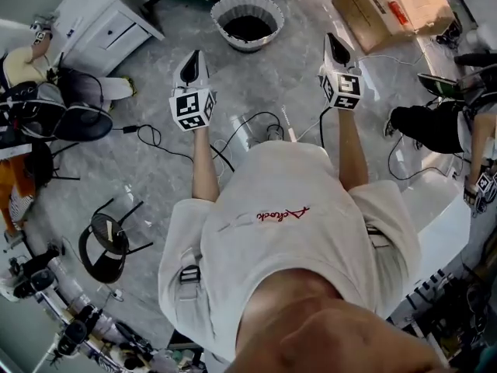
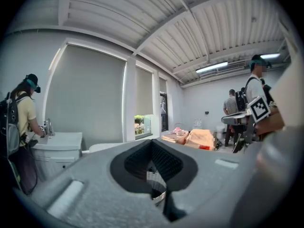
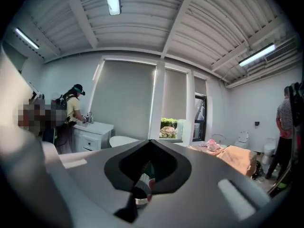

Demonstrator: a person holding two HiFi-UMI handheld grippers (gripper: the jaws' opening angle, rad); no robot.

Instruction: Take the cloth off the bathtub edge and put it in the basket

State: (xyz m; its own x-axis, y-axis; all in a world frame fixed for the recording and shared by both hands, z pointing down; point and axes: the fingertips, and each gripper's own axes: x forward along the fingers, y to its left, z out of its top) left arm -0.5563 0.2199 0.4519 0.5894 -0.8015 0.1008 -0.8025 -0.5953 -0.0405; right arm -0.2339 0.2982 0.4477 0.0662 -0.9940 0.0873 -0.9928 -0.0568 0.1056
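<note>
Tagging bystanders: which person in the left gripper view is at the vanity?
The one in the yellow top, far left, backpack on, hands over the white vanity. The striped-shirt person and the white-shirted one stand far right.

The person's white shirt (image 1: 299, 243) bears one red cursive word, upside down here, seemingly "Aclock".

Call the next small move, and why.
Probably turn to look for the cloth: none on a tub edge shows in any view. The left gripper and right gripper are shut and empty, held level above the floor, with the basket ahead.
</note>
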